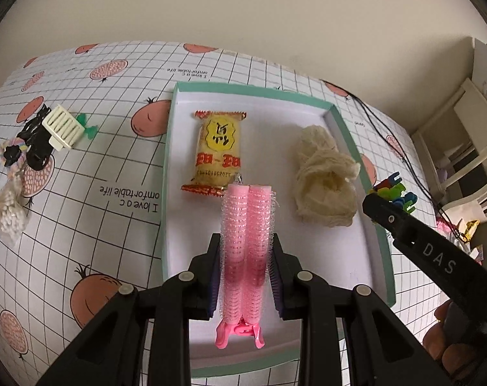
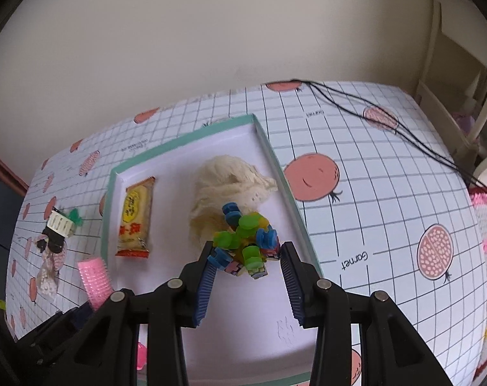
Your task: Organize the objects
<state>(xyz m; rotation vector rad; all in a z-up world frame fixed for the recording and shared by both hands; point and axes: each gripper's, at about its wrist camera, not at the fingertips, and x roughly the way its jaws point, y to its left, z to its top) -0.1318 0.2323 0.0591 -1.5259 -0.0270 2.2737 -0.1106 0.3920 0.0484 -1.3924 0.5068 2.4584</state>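
table (image 1: 121,173) under a white grid-print cloth with orange-pink fruit drawings and the text "i love a comfortable life". directly on it: a shallow tray (image 1: 341,119), teal rim, white floor, near the middle. well left of the tray, a small cluster: cream slotted piece (image 1: 63,126), black items (image 1: 34,143), a green bit (image 1: 88,127), a white bundle (image 1: 8,215). thin black cords (image 2: 388,122) run across the far right corner.

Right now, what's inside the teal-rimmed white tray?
Resting in the teal-rimmed white tray: a yellow snack packet and a crumpled cream cloth. A pink hair-roller clip and a multicoloured plastic-block cluster sit between jaws above it; floor beneath is hidden.
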